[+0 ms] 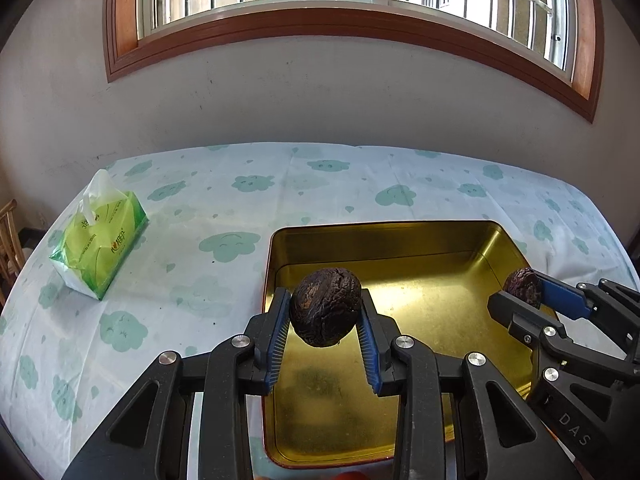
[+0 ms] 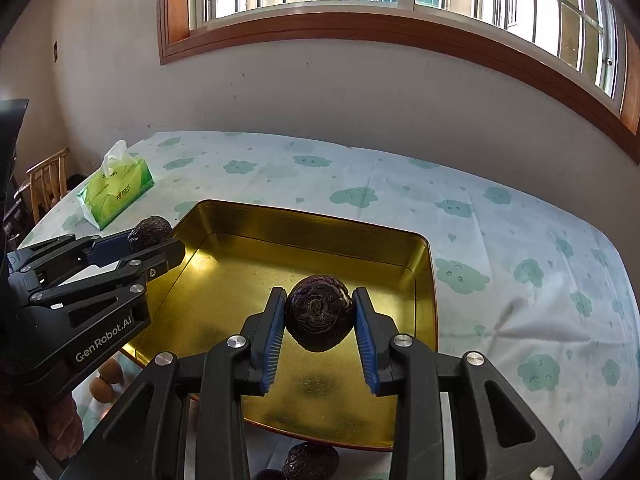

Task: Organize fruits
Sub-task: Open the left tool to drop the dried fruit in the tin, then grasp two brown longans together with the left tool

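White lettering "GenRobot.AI" runs along the black body of the left gripper (image 2: 154, 246) in the right wrist view. In the left wrist view the letters "DAS" stand on the black body of the right gripper (image 1: 520, 292). The green tissue pack (image 1: 100, 240) carries a printed logo and characters too blurred to read

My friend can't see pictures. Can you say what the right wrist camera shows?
The right gripper holds a dark wrinkled fruit above an empty gold tray on a cloud-print tablecloth. At left, the left gripper holds another dark fruit near a green tissue pack.
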`<state>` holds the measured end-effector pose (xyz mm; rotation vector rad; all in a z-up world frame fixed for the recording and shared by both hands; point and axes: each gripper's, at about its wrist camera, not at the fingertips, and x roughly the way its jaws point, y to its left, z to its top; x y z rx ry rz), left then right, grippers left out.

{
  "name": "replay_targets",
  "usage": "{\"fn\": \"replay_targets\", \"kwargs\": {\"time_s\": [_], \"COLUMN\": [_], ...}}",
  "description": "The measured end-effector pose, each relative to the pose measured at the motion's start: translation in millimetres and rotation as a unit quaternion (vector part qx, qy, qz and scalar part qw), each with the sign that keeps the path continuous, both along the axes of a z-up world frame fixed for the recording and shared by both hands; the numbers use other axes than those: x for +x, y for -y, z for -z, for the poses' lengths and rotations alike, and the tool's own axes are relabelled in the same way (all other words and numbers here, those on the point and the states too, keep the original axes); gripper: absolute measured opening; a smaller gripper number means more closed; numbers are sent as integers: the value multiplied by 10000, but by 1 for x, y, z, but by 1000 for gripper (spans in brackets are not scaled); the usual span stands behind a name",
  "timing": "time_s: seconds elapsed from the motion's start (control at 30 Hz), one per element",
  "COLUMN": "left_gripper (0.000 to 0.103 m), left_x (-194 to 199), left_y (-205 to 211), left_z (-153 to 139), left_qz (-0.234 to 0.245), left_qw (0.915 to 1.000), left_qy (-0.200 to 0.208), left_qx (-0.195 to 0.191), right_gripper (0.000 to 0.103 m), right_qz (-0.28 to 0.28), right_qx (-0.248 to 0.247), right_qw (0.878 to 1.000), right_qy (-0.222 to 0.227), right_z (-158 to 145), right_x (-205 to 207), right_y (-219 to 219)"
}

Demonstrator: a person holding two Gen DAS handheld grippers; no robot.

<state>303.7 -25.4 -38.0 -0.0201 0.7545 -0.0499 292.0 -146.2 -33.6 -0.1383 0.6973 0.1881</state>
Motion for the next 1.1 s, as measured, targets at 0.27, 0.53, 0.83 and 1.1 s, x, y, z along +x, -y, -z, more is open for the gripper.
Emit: {"fn": "replay_targets", "kwargs": {"time_s": [0.27,0.53,0.83,1.1], "left_gripper": [73,78,80,80], "left_x": [2,-9,-81,-164], "left_y": [-1,-8,-41,-81], "left_z": [-4,-14,-20,20], "left_qz": [-99,-142,-300,-441], "left_qw": [9993,9992,9981,9987], "left_qy": [336,357,501,207], "left_qx": [146,95,208,-118], "right_gripper": [34,42,42,42], "right_qz": [-27,-39,-332,-360], "right_qx": [105,397,938,806], "right_qw": [9999,9990,9945,9950], "right_qy": [-21,221,327,-456], "right_z": [8,-11,-22,34], "right_x": [14,-5,-97,-173], "right_y": [-1,10,41,47]}}
